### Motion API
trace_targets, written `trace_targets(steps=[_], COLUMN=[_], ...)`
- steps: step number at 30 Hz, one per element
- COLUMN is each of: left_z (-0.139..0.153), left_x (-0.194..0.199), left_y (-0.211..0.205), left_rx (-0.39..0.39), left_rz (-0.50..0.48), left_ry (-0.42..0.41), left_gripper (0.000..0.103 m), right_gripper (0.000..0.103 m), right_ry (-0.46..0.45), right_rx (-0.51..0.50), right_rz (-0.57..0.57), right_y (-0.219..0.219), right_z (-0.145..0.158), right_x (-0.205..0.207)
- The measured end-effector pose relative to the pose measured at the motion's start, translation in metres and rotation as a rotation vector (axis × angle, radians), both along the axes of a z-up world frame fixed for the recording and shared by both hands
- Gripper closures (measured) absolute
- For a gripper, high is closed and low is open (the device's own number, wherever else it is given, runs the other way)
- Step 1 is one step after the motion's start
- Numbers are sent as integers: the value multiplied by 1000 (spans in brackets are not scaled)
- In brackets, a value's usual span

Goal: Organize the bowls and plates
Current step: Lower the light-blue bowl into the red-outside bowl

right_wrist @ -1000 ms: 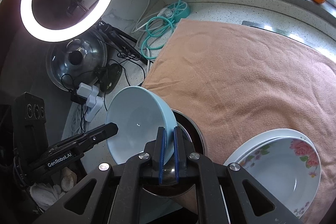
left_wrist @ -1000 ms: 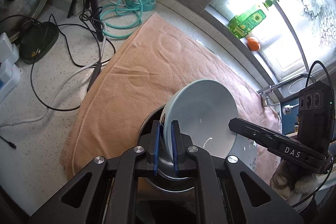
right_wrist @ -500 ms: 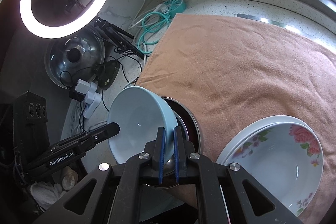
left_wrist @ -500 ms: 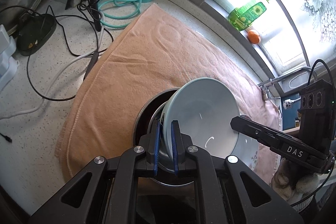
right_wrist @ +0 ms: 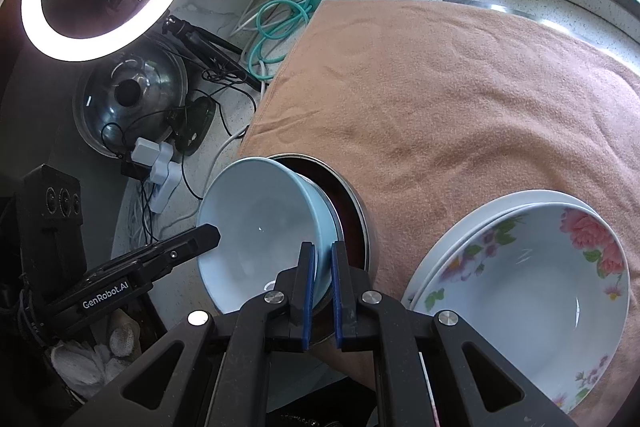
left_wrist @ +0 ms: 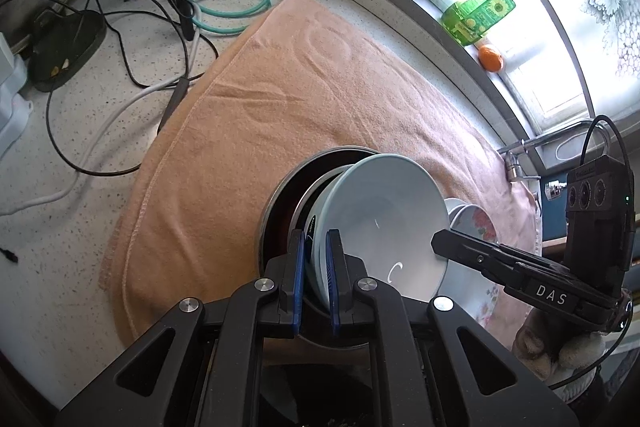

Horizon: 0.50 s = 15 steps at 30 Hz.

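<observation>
- Both the left gripper (left_wrist: 316, 263) and right gripper (right_wrist: 322, 267) are clamped on the pale blue bowl (left_wrist: 380, 223), tilted over a steel pot (left_wrist: 280, 203) on the towel (left_wrist: 280, 99).
- Floral bowl (right_wrist: 520, 291) at 3 o'clock; cables (left_wrist: 120, 67) at 10.
- Pot's inside is mostly hidden.

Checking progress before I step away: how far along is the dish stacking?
Done: floral bowl sits nested on a white plate on the towel. In hand: both tools, left and right, grip the pale blue bowl, tilted in the metal bowl. Left: seat and release it.
</observation>
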<state>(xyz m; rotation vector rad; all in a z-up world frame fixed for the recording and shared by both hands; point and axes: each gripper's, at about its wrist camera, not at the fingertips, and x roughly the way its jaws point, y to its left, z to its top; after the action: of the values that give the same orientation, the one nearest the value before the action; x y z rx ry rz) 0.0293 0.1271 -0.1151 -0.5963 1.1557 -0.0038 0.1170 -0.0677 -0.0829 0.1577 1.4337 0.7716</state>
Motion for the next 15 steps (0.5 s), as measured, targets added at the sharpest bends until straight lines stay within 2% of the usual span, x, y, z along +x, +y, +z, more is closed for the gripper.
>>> trace_targets(steps=[15], left_z=[-2], left_x=[-1], left_y=[0], left_rx=[-10], left_rz=[-4], left_ry=[6], left_gripper=[95], right_gripper=[93], right_ry=[18], right_rx=[-13], right_rz=[9], right_y=[2], right_z=[-8], right_x=[-6])
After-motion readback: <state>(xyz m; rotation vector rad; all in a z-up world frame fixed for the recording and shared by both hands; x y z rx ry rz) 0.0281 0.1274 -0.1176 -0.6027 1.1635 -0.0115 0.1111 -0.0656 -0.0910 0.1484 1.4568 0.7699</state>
